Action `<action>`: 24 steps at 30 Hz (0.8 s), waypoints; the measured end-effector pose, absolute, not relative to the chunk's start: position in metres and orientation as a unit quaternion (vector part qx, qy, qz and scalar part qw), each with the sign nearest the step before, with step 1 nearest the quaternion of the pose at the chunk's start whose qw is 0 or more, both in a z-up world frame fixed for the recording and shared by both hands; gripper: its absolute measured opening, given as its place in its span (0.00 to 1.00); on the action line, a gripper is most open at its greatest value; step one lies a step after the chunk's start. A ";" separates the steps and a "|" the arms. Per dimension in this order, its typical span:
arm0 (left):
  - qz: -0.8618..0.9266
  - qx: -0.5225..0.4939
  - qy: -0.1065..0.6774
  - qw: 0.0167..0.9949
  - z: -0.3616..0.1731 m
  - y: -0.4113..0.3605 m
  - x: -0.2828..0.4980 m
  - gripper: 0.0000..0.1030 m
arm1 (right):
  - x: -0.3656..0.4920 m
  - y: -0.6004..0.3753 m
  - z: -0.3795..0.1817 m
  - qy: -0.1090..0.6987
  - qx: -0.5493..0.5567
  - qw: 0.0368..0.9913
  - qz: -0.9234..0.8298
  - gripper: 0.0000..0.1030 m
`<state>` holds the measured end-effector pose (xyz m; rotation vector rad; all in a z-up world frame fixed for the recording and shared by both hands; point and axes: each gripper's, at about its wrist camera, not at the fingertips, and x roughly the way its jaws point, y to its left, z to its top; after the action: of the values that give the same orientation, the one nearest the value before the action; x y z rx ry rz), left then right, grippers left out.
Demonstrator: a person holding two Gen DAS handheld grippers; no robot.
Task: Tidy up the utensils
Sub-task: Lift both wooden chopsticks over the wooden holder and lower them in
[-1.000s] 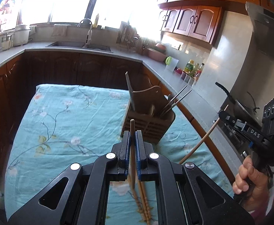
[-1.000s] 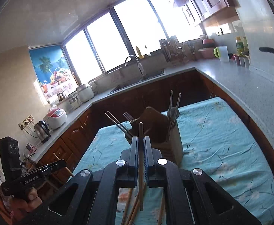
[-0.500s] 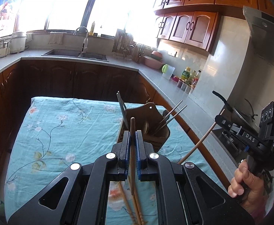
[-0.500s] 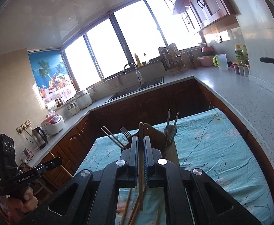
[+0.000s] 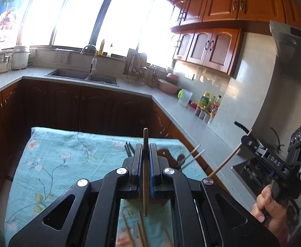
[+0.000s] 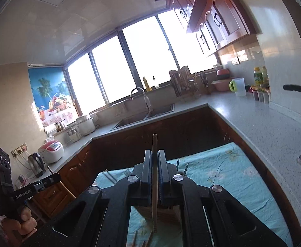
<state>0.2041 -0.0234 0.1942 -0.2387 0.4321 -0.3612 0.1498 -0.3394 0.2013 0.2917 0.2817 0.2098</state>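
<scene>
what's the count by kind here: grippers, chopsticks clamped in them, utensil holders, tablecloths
black two-finger grippers: 2, the left gripper and the right gripper
thin wooden chopsticks clamped in shut jaws: 2, left chopstick, right chopstick
brown wooden utensil holder: 1
turquoise floral tablecloth: 1
total: 6

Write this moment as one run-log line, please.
left hand-held gripper: shut on chopstick | right hand-held gripper: shut on chopstick | both above teal cloth
</scene>
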 end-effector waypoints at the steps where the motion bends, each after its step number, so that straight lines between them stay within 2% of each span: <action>1: -0.176 -0.121 0.207 0.955 0.198 -0.024 0.210 0.04 | 0.153 -0.340 0.204 0.135 0.145 0.975 0.101 0.05; 12: -0.155 -0.147 0.177 0.961 0.203 -0.041 0.276 0.04 | 0.190 -0.340 0.214 0.093 0.121 0.986 0.062 0.05; 24: -0.144 -0.133 0.244 0.950 0.124 -0.060 0.297 0.05 | 0.212 -0.326 0.150 0.142 0.112 0.982 0.052 0.05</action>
<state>0.2968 -0.0604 0.1238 -0.2705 0.4967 -0.2930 0.2116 -0.3264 0.1498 0.2247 0.2865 0.1044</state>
